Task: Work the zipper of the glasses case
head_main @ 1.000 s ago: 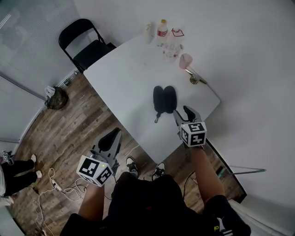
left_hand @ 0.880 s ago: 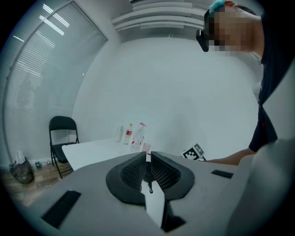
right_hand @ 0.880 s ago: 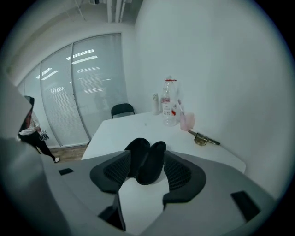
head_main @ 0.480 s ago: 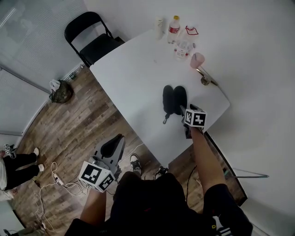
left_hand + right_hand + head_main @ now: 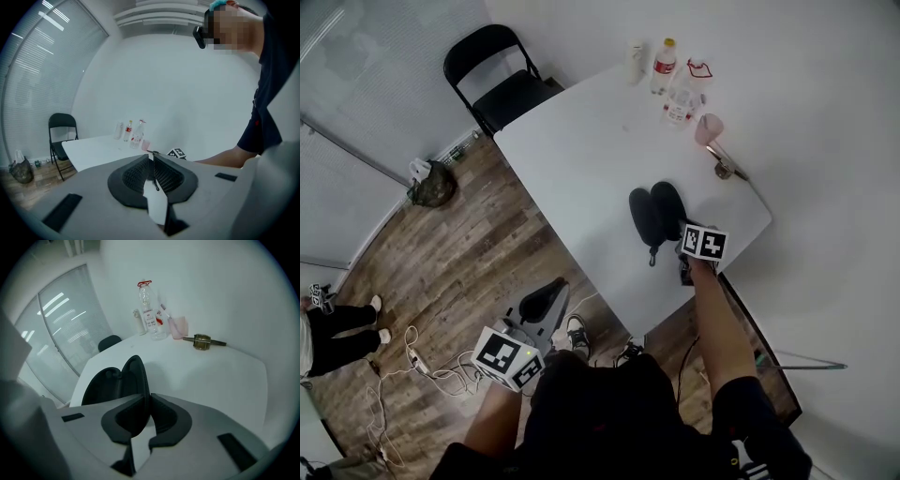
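White bench (image 5: 581, 159), bottles (image 5: 664, 66) clustered at its far end. Glasses case (image 5: 656, 214) lies near the bench's right edge with both black halves splayed open. We judge the zipper already undone; folding the halves together and zipping round looks to be what is left. Left gripper (image 5: 546, 298) hangs low off the bench, over the floor, fingers pressed together on nothing. Right gripper (image 5: 148, 397) sits at the case's near end, fingers closing on the rim of its right half. Short tab (image 5: 652, 255) trails from that end; we cannot tell whether it is the pull.
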